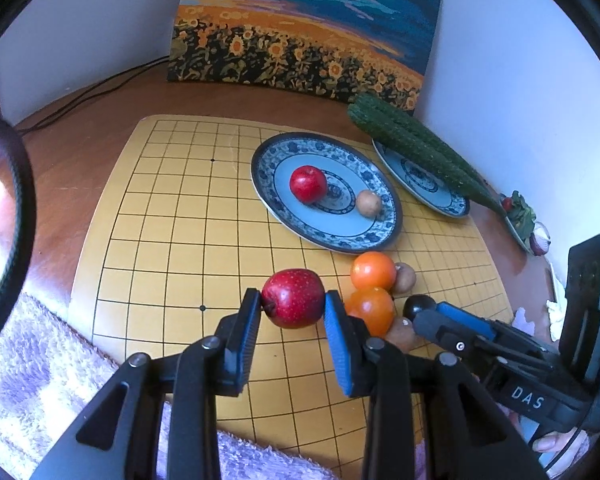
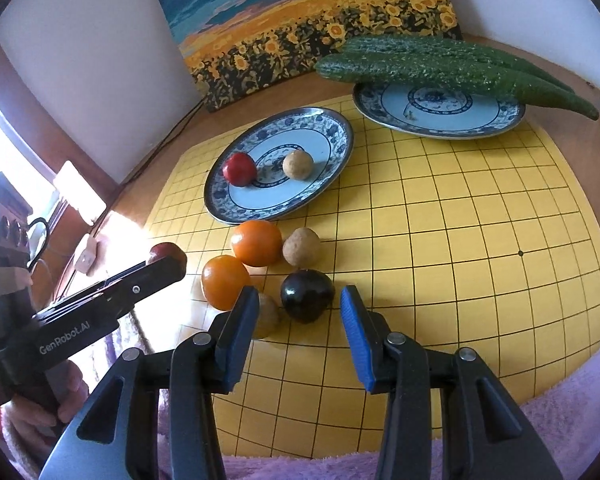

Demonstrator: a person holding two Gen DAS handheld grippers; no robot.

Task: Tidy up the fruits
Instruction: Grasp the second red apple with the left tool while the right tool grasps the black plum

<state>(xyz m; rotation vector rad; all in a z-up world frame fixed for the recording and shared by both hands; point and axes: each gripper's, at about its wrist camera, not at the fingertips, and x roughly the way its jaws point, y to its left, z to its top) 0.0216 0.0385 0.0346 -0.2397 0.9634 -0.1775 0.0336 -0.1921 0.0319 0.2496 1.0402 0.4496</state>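
Observation:
My left gripper (image 1: 292, 295) is shut on a red apple (image 1: 293, 300) and holds it above the yellow grid board (image 1: 172, 240). A blue-patterned plate (image 1: 340, 236) behind it carries another red apple (image 1: 308, 184) and a small brown fruit (image 1: 369, 203). In the right wrist view my right gripper (image 2: 300, 300) stands open around a dark plum (image 2: 307, 295) that rests on the board, with a gap on each side. Two oranges (image 2: 256, 243) (image 2: 224, 282) and two brown fruits (image 2: 301, 247) (image 2: 266, 316) lie beside the plum.
A second patterned plate (image 2: 440, 120) at the back right carries long green cucumbers (image 2: 440, 66). A sunflower painting (image 1: 300, 32) leans on the wall. A purple fluffy cloth (image 1: 32, 380) lies along the board's near edge. Cables (image 1: 80, 96) run along the wooden table at the back left.

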